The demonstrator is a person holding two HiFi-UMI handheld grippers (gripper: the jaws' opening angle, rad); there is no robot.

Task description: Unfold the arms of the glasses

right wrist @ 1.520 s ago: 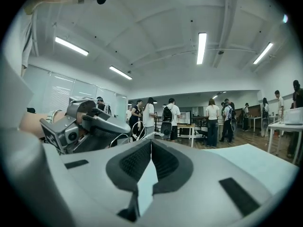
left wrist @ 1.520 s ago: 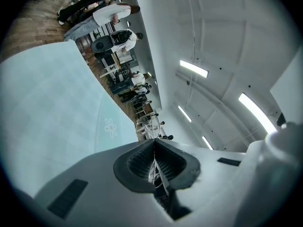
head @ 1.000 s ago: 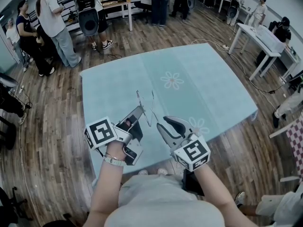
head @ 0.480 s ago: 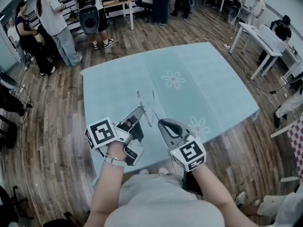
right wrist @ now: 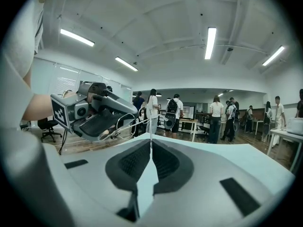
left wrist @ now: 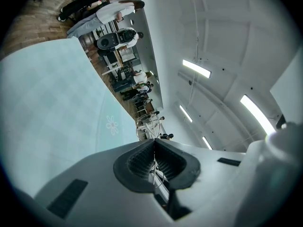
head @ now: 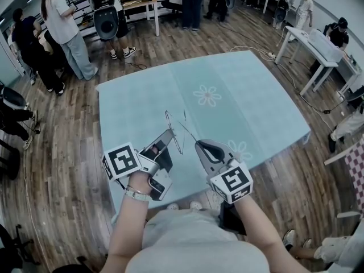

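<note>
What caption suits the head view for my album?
Over a pale blue table, the left gripper holds wire-rimmed glasses while the right gripper, its jaws just closed, pinches one arm.

In the head view the glasses (head: 177, 131) are wire too fine to make out lenses. Their arm's tip is hidden between the right gripper's (head: 197, 144) pads.

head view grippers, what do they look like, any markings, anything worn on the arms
The left gripper and right gripper are pale grey plastic, with tapered fingers lined by dark ribbed pads. Each carries a white cube with black square markers. A pale wristband circles the left wrist; forearms are bare of sleeves.
</note>
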